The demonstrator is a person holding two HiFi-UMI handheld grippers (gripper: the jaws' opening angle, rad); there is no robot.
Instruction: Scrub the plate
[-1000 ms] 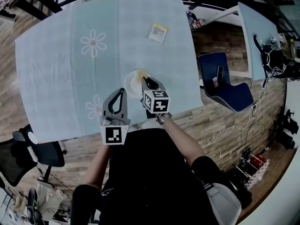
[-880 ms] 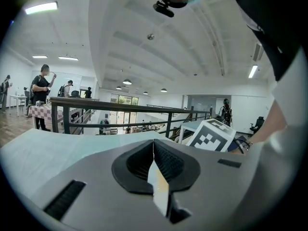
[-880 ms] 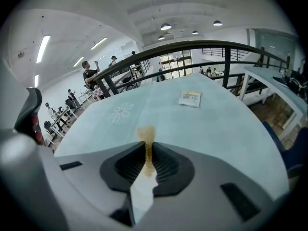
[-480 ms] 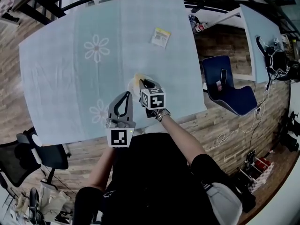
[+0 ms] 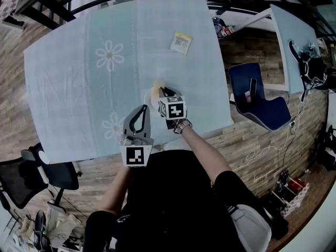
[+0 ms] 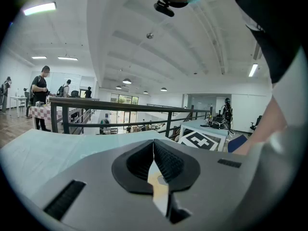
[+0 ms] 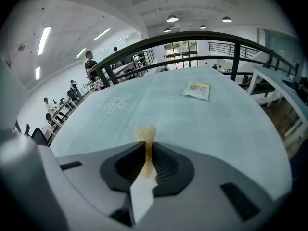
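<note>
Head view: the plate [image 5: 148, 96] lies near the table's [image 5: 79, 88] near edge, partly under the right claw [image 5: 164, 92], with the left claw [image 5: 143, 108] just beside it. Left gripper view: its jaws meet, holding nothing. Right gripper view: the jaws pinch a yellow sponge [image 7: 145, 134].

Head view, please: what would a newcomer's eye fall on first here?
The right gripper pinches a yellow sponge at a small white plate, near the front edge of the pale blue table. The left gripper is shut just left of the plate, and a lone packet lies at the far right.
</note>
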